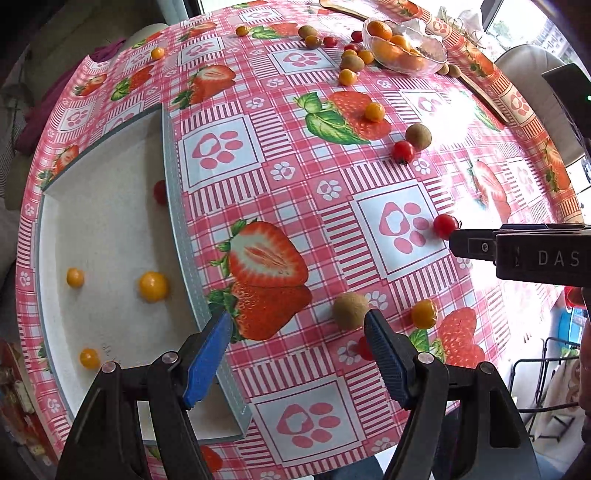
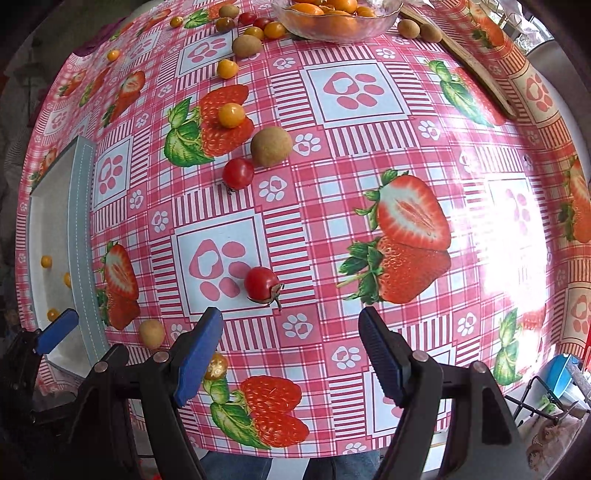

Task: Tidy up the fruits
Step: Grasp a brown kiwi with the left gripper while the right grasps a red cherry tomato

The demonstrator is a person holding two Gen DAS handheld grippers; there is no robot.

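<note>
My left gripper (image 1: 299,328) is open and empty, over the table edge beside a white tray (image 1: 103,206) that holds three yellow-orange fruits (image 1: 153,286) and a red tomato (image 1: 159,192). A kiwi (image 1: 350,309) and a yellow fruit (image 1: 424,314) lie just by its right finger. My right gripper (image 2: 291,325) is open and empty, with a red cherry tomato (image 2: 261,283) just ahead of it; the gripper's side shows in the left wrist view (image 1: 517,251) next to that tomato (image 1: 445,226).
Scattered tomatoes, kiwis and yellow fruits lie across the strawberry-print tablecloth. A kiwi (image 2: 271,146) and tomato (image 2: 238,173) sit mid-table. A glass bowl (image 2: 384,18) with orange fruits stands at the far edge. A wooden board (image 2: 476,70) lies at the far right.
</note>
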